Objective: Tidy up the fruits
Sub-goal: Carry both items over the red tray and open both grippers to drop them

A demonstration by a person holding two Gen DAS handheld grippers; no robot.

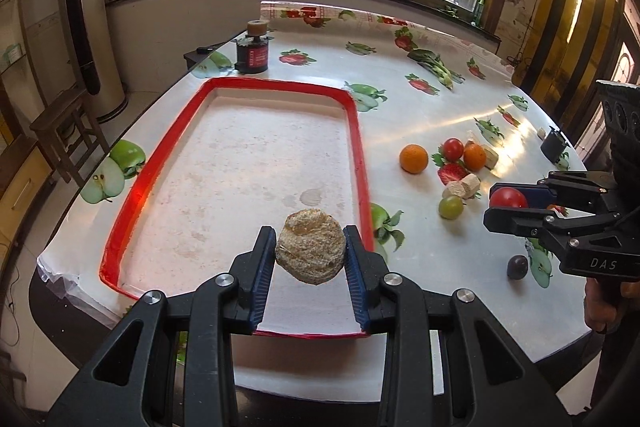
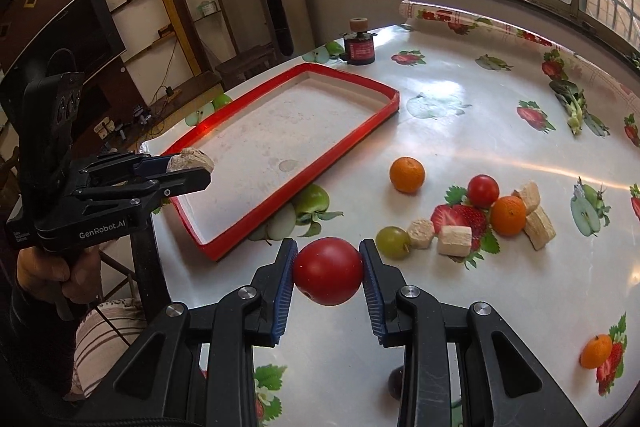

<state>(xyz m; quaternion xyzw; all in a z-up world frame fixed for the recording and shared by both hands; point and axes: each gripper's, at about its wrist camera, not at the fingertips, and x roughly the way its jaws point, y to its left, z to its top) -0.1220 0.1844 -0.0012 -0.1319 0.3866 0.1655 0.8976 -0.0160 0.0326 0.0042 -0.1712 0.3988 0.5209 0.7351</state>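
A rough tan cake (image 1: 310,246) is pinched between the blue pads of the left claw (image 1: 310,251) and held above the near right corner of the red-rimmed tray (image 1: 362,163), whose white floor is otherwise bare. A red tomato (image 2: 329,270) is pinched in the right claw (image 2: 329,271) and held over the counter (image 2: 440,115) just off the tray's near right corner; in the left wrist view the same claw (image 1: 506,205) is seen at the right with the tomato (image 1: 508,198) between its fingers.

Beyond the tomato, toward the right of the counter, a loose cluster is laid out: a green grape (image 2: 393,242), two pale cubes (image 2: 421,233) (image 2: 454,239), an orange (image 2: 508,215), a smaller red tomato (image 2: 483,191) and two tan wafer blocks (image 2: 539,227). A second orange (image 2: 407,174) sits apart, between the cluster and the tray's right rim. A dark plum (image 1: 517,267) lies near the counter's front edge, below the right claw.

At the far left corner, behind the tray, a dark red canister (image 2: 360,49) topped with a brown roll is placed. Leafy greens (image 2: 576,107) are lying near the far right edge. The counter is covered with a fruit-printed cloth.
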